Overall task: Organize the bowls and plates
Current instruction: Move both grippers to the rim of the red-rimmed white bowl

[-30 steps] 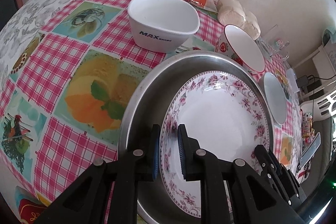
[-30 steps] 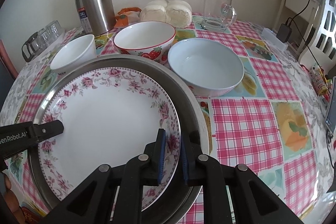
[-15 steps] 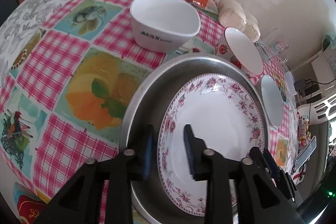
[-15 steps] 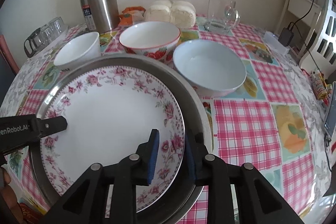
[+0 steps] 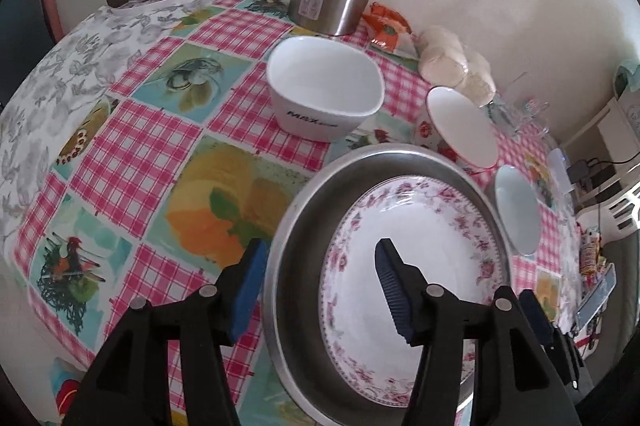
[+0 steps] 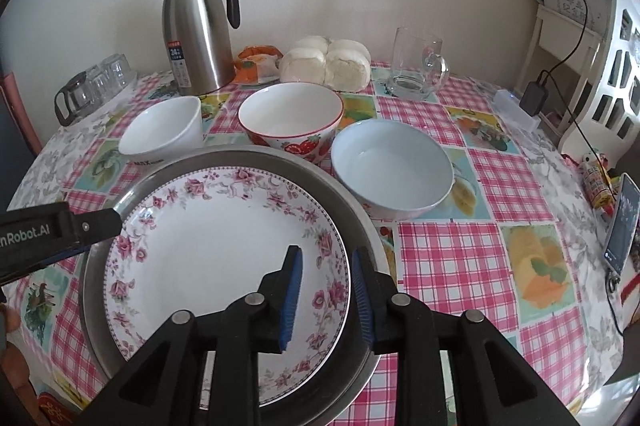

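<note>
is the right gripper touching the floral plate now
Apart. In the right wrist view the right gripper has just been opening; its blue pads stand clear on either side of the floral plate rim.

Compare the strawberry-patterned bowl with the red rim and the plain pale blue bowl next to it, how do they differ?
The strawberry-patterned bowl carries red fruit prints and a red rim; the pale blue bowl is plain all over. The strawberry bowl looks narrower and taller-sided, the blue one wider and shallower. The strawberry bowl stands farther back, toward the bread rolls; the blue one sits nearer. Both stand upright, look empty, and rest on the checked tablecloth.
</note>
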A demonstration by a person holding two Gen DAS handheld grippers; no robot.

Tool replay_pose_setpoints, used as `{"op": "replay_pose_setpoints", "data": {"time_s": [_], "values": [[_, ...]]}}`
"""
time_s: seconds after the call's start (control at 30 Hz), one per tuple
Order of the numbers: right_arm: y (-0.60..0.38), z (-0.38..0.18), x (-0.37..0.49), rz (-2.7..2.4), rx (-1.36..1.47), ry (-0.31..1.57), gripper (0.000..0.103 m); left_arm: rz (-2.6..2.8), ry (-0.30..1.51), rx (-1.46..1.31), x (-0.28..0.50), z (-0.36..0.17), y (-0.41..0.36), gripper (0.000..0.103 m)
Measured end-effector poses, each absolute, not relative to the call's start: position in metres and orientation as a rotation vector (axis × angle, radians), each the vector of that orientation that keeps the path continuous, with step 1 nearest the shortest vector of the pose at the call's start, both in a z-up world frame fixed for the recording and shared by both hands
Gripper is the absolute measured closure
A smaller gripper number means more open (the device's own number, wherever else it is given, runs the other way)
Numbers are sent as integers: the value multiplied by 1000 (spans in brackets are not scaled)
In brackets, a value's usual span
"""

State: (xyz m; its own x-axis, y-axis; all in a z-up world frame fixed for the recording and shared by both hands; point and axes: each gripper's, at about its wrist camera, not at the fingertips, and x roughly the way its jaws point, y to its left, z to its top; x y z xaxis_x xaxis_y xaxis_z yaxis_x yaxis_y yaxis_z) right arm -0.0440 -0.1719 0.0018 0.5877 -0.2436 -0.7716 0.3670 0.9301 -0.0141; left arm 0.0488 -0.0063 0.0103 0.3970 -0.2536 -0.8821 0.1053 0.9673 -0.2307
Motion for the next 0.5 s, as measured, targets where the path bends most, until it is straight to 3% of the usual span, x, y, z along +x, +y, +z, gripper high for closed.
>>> {"op": "replay_pose_setpoints", "data": {"time_s": [0.13, 0.2, 0.37, 0.5], "values": [[-174, 0, -44, -369, 154, 876, 44, -205, 1148, -131, 50, 7, -5, 42], [-175, -2, -44, -368, 160, 878, 35, -188, 1147, -114, 51, 6, -5, 30], [-177, -7, -43, -375, 164, 896, 20, -143, 1148, -77, 52, 2, -3, 27], [-183, -9, -43, -376, 189, 892, 4, -106, 1132, -55, 53, 0, 1, 14]]}}
